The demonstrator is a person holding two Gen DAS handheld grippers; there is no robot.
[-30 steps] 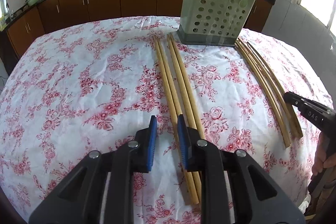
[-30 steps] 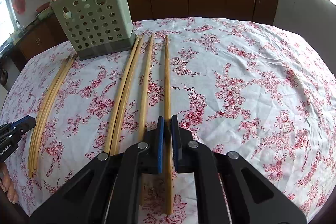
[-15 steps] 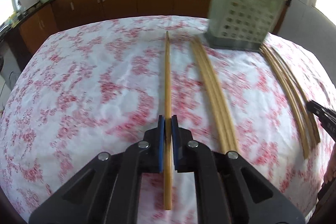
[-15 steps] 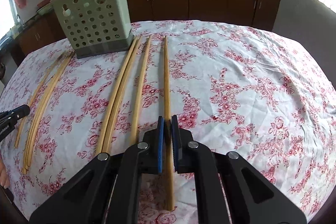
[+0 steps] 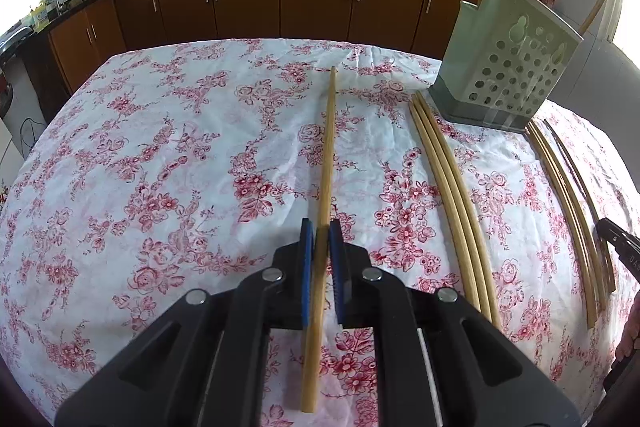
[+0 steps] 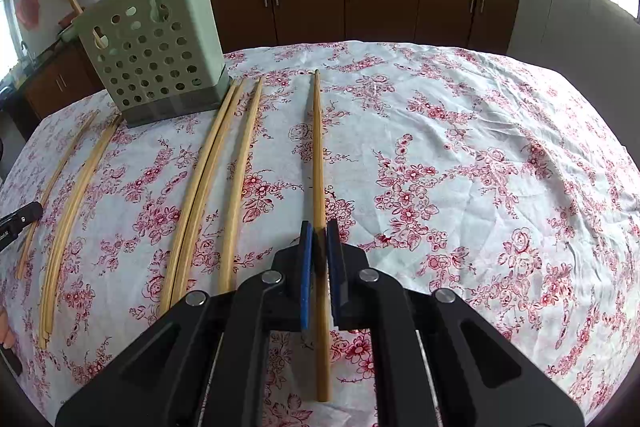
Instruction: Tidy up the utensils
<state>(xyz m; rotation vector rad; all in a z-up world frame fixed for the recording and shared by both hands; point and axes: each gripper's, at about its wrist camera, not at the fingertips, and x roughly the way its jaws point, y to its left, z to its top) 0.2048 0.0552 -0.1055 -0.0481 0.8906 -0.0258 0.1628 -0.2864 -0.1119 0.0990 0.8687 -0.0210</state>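
Wooden chopstick (image 5: 325, 171) clamped between left gripper (image 5: 321, 229) pads; right gripper (image 6: 319, 229) likewise pinches another chopstick (image 6: 318, 155)

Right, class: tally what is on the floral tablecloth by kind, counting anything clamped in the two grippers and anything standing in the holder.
Pale wooden chopsticks: 10 (6 loose on the floral tablecloth, 1 in the left gripper, 1 in the right gripper, 2 standing in the holder)
Pale green perforated plastic utensil holder: 1
Total: 11
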